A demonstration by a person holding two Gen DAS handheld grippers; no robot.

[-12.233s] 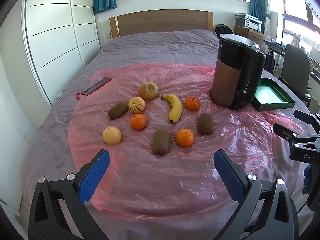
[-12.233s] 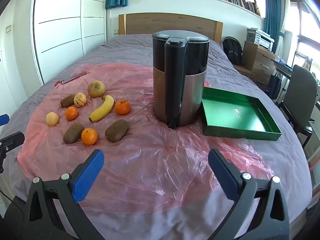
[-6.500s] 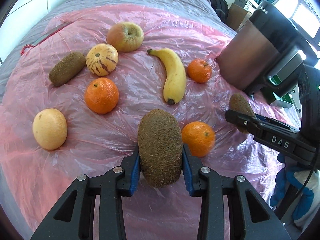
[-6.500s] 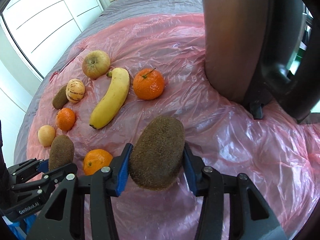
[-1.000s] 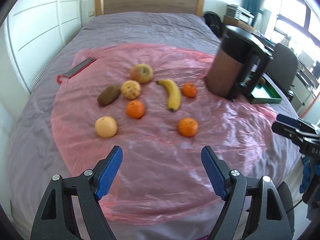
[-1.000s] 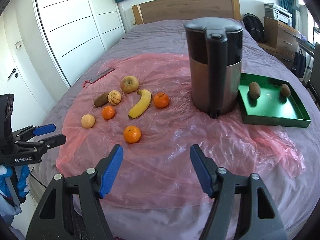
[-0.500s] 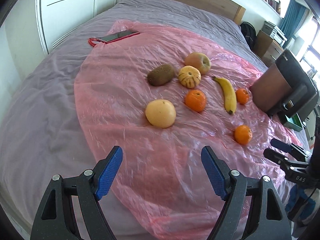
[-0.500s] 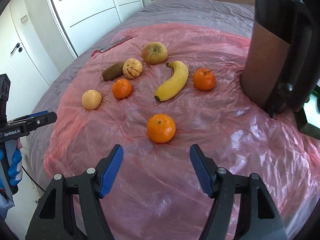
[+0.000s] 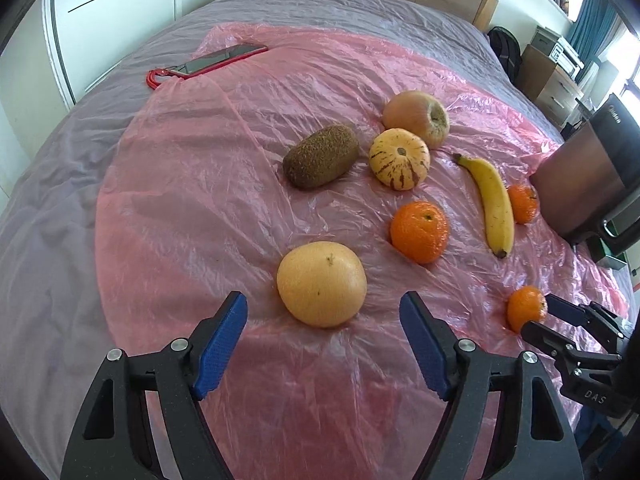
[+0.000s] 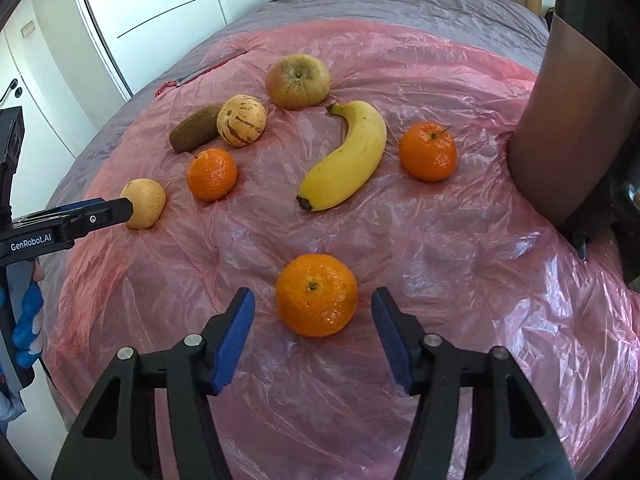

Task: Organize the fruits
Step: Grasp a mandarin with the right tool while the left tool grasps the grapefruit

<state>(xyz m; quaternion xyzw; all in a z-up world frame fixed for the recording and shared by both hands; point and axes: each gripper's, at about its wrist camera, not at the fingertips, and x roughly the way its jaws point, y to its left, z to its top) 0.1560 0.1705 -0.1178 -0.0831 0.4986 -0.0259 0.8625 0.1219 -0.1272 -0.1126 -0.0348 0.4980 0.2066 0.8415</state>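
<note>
A pale yellow round fruit (image 9: 322, 282) lies on the pink plastic sheet (image 9: 192, 184), its near half between the blue pads of my left gripper (image 9: 322, 304). Those jaws are closing and the pads stand clear of the fruit. An orange (image 10: 316, 294) sits between the pads of my right gripper (image 10: 312, 295), whose jaws are also closing with gaps on both sides. Farther back lie a kiwi (image 9: 320, 158), a striped melon (image 9: 400, 158), an apple (image 9: 416, 118), a banana (image 9: 494, 204) and two more oranges (image 9: 419, 231) (image 9: 522, 204).
A tall dark and copper kettle (image 10: 576, 128) stands on the sheet at the right, close to the far orange. A phone with a red strap (image 9: 216, 58) lies at the sheet's far left edge. The bed's grey cover (image 9: 48, 208) surrounds the sheet.
Both grippers have come down and forward. The left now brackets the pale fruit and the right brackets the near orange. Both pairs of jaws stand narrower than before.
</note>
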